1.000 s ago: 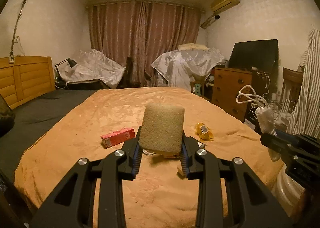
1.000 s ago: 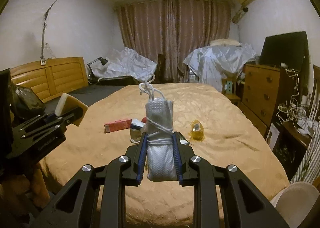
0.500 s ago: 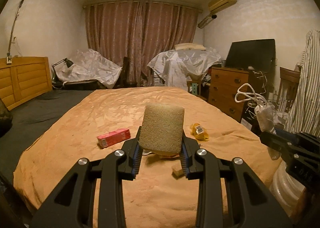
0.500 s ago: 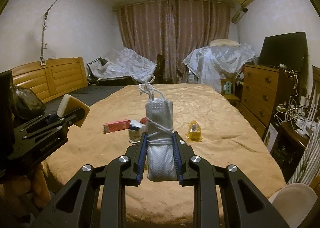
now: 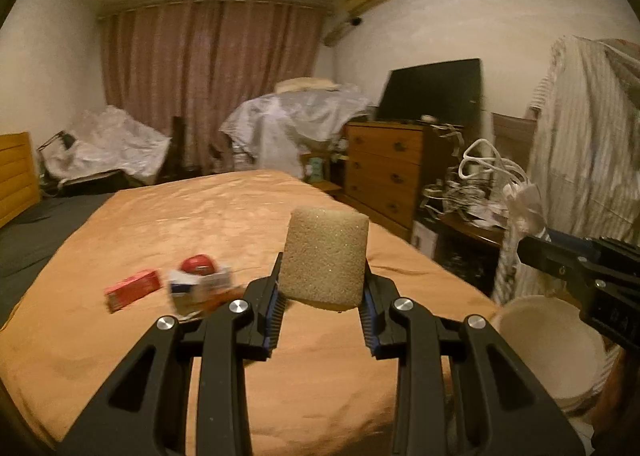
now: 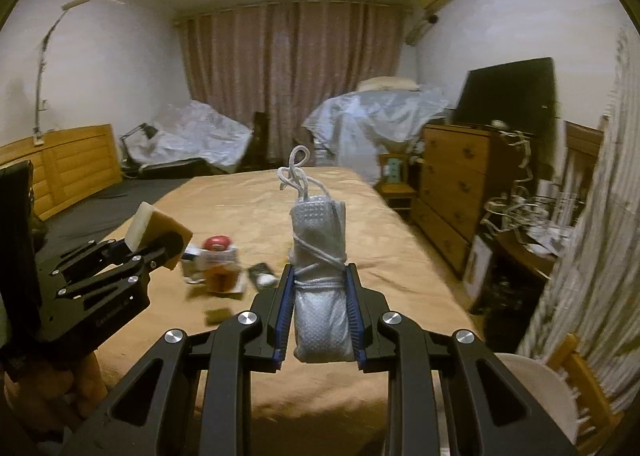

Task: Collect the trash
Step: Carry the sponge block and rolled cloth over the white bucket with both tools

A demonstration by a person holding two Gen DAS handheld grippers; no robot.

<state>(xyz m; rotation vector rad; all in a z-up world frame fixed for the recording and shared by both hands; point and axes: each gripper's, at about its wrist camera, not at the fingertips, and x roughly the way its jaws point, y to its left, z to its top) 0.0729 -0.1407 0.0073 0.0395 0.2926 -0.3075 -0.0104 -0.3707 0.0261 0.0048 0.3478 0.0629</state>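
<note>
Both wrist views have swung right since the earlier frames: the dresser (image 5: 384, 172) and dark screen (image 5: 432, 92) now sit nearer centre, and a pale round bin (image 5: 552, 348) beside the foot of the bed (image 5: 160, 224) has come into fuller view at lower right. The left claw (image 5: 323, 306) stays clenched on the tan sponge (image 5: 324, 260), held upright between the pads and clear of the bedspread. The right claw (image 6: 319, 316) stays clenched on the white corded bundle (image 6: 320, 276), its cord loops standing up above the jaws. Neither grip has changed. Left behind on the bed: a red box (image 5: 134, 288), a blurred small carton with a red cap (image 5: 200, 276), and a dark scrap (image 6: 262, 274). Judgement: both hands are carrying their loads toward the bin; drop-off is next, and the bed litter needs another trip. Motion blur limits detail on the remaining items.
</note>
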